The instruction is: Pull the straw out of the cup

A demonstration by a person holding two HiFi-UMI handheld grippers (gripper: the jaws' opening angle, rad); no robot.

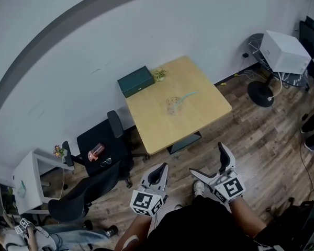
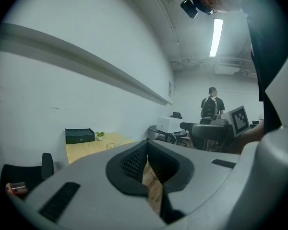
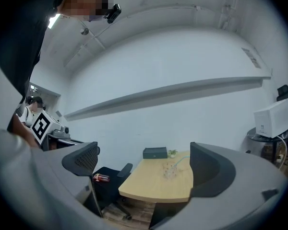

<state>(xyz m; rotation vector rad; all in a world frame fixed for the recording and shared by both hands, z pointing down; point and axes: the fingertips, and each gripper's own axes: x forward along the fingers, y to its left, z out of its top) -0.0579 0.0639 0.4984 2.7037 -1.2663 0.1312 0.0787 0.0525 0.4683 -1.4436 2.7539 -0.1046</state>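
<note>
A clear cup (image 1: 172,105) stands near the middle of the wooden table (image 1: 199,116), with a pale blue straw (image 1: 187,96) leaning out of it to the right. Both grippers are well short of the table, over the wood floor in front of the person. My left gripper (image 1: 159,172) has its jaws together with nothing in them; in the left gripper view its pads (image 2: 134,159) meet at the tip. My right gripper (image 1: 209,162) stands wide open and empty. In the right gripper view the cup (image 3: 170,169) and straw (image 3: 180,161) show far off between its jaws.
A dark green box (image 1: 136,81) and a small plant (image 1: 159,75) sit at the table's far edge. A black office chair (image 1: 102,150) with a red bottle (image 1: 96,151) is left of the table. A white box (image 1: 285,51) and a fan (image 1: 261,93) stand at right.
</note>
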